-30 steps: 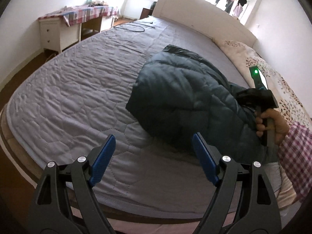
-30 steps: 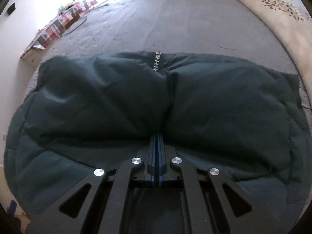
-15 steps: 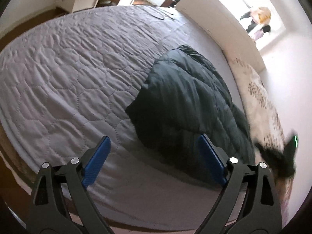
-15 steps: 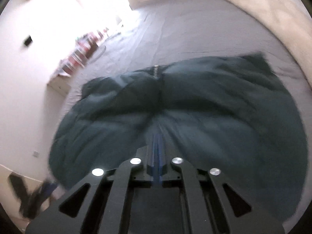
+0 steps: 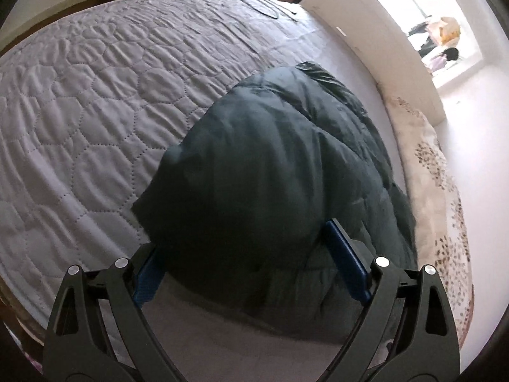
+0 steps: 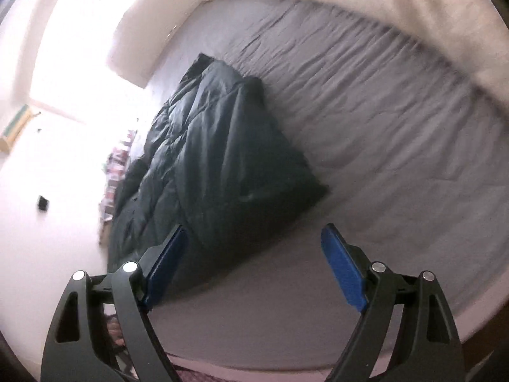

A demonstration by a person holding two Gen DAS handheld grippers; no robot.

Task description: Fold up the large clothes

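A dark green puffer jacket lies folded in a thick bundle on the grey quilted bed. My left gripper is open, its blue pads on either side of the jacket's near edge, with the fabric bulging between them. In the right wrist view the jacket lies up and to the left. My right gripper is open and empty above the grey bed cover, its left pad next to the jacket's near edge.
A cream floral duvet runs along the right side of the bed. A white headboard stands at the far end under a bright window. The bed's near edge is just below my right gripper.
My right gripper was shut on the jacket; it has opened, let go and drawn back toward the bed's edge. My left gripper has moved in over the jacket's near edge.
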